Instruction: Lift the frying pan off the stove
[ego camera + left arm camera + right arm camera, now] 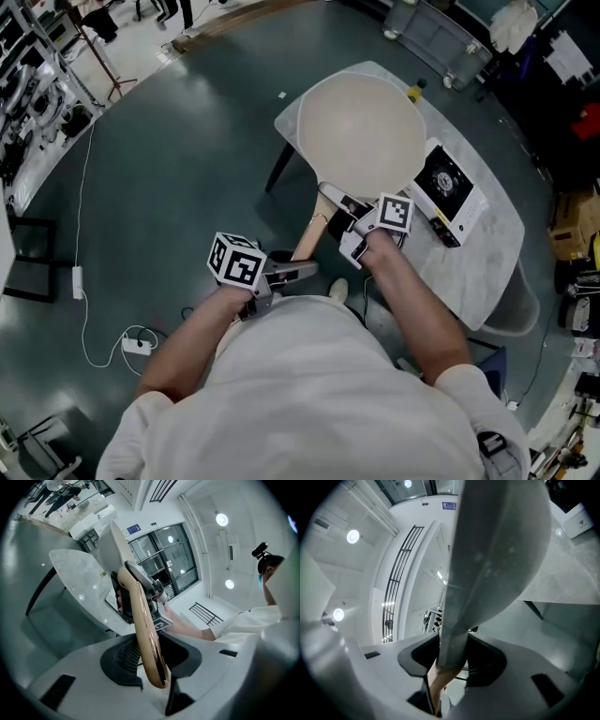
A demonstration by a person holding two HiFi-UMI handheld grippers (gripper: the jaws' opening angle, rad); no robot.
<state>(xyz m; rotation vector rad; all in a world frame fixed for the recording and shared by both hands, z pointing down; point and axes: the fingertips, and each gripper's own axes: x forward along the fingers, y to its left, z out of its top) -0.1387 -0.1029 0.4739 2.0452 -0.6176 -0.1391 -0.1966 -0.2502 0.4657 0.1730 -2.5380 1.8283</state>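
The frying pan (361, 131), cream-coloured with a wooden handle (309, 236), hangs in the air, tilted, just left of the stove (446, 184). That stove is a black and white induction cooker on the marble table (487, 258). My left gripper (305, 270) is shut on the end of the wooden handle (146, 630). Further up, my right gripper (349, 225) is shut on the grey metal neck (454, 644) where the handle joins the pan. The right gripper view shows the pan's grey underside (497, 550) and a corner of the stove (574, 508).
A dark table leg (278, 169) slants under the table's left corner. A small bottle (415, 91) stands at the table's far edge. A white cable with a power adapter (136, 344) lies on the floor at the left. Cardboard boxes (572, 220) sit at the right.
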